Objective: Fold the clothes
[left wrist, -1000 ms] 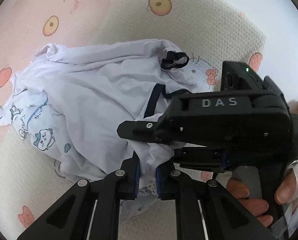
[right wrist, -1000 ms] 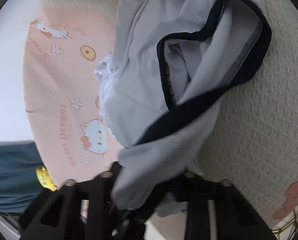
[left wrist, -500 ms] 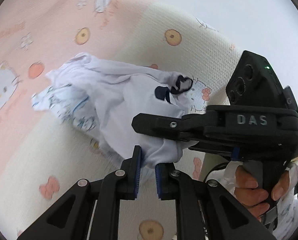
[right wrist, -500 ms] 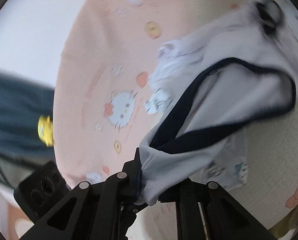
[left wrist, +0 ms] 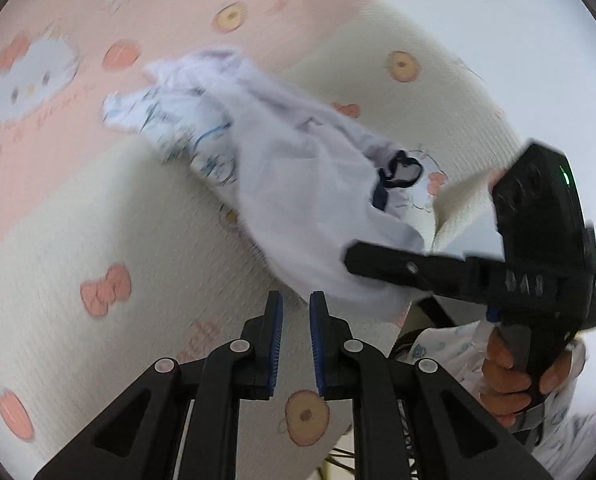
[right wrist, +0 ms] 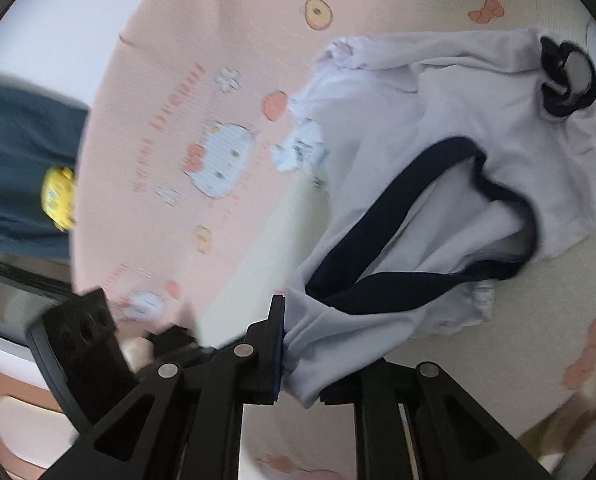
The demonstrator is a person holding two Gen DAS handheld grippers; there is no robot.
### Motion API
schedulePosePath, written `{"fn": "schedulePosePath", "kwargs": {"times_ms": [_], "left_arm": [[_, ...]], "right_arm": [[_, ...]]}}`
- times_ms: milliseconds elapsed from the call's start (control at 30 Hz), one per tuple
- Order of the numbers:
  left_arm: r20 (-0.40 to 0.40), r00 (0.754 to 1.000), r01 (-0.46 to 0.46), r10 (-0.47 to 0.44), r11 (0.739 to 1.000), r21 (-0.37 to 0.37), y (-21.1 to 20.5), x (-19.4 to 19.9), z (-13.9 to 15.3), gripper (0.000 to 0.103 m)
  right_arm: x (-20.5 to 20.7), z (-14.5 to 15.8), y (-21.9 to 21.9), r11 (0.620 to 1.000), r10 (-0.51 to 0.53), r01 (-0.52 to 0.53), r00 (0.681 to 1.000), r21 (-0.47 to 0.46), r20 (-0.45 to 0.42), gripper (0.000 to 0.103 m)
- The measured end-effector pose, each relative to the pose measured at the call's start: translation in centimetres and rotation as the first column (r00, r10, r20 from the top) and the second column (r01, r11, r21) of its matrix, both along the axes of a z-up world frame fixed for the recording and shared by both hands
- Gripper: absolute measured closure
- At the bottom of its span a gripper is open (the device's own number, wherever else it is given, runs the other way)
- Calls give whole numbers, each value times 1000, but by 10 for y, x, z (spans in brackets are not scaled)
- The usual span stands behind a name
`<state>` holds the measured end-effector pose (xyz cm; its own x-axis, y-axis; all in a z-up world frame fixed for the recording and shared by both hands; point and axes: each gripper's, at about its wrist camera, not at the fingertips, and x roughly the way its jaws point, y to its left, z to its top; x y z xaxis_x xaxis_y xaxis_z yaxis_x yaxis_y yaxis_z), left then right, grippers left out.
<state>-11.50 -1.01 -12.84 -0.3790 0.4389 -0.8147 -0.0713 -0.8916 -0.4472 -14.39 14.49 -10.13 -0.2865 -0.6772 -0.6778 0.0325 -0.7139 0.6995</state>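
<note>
Shirt (right wrist: 450, 216) hangs clamped in right gripper (right wrist: 298, 352), left gripper (left wrist: 296, 340) empty.

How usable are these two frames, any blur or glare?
Left wrist view: the white navy-trimmed shirt and the pink cartoon-print mat are motion-smeared, tool fingers sharp. Right wrist view: milder smear, navy trim readable. Fisheye bending, no glare.

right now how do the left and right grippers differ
The left gripper has a gap between its blue pads with nothing in it; the right gripper is clamped on the white shirt near its navy trim. The left gripper sits apart from the cloth; the right gripper holds its bunched edge. Both are black, hand-held, over the patterned blanket.
</note>
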Motion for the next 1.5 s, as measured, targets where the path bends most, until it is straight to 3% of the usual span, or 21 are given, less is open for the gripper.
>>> {"fn": "schedulePosePath", "kwargs": {"times_ms": [33,67,100,133,167,233,333,400,700,833,967,1133,1233,1333,1467,1500], "left_arm": [[19,1000,-25,24,999,30,-7,0,-3,91],[37,998,-50,48,997,59,-13,-1,-6,89],[54,995,-83,79,993,84,-20,-1,-8,86],[72,991,-117,110,987,107,-27,-1,-9,74],[90,986,-152,141,980,129,-34,-2,-11,53],[89,976,-211,200,967,145,-43,0,-12,35],[100,968,-246,231,951,186,-47,-1,-13,35],[107,970,-236,220,956,176,-41,-6,-14,35],[162,974,-178,157,976,127,-15,-39,-29,35],[175,976,-150,131,983,105,-5,-49,-39,35],[200,975,-121,97,986,116,5,-53,-47,35],[208,973,-125,96,983,131,18,-61,-57,35],[216,969,-154,123,979,132,21,-66,-64,35],[217,963,-189,162,976,108,25,-72,-73,35],[186,968,-191,171,977,95,32,-73,-77,35],[178,969,-190,171,978,92,34,-73,-79,35]], "right_arm": [[2,-1,1,998,10,-11,1000,54,11,67],[4,-2,3,993,26,-29,999,115,28,48],[5,-2,4,984,46,-51,998,169,33,46],[7,-2,6,973,63,-69,997,220,35,46],[9,0,11,962,73,-76,997,261,19,46],[10,6,19,940,81,-73,997,333,-10,45],[5,14,34,933,70,-47,996,358,-50,42],[0,17,47,928,63,-31,995,372,-75,40],[-43,32,79,812,72,55,978,581,-194,34],[-71,23,89,799,0,116,981,591,-193,29],[-82,4,101,808,-60,175,974,562,-217,29],[-93,-9,114,805,-37,161,974,571,-223,29],[-102,-17,120,851,-36,138,978,507,-206,29],[-109,-28,119,824,-43,132,984,551,-172,29],[-113,-39,118,742,-24,119,988,660,-152,29],[-114,-42,120,748,-28,113,990,653,-140,29]]}}
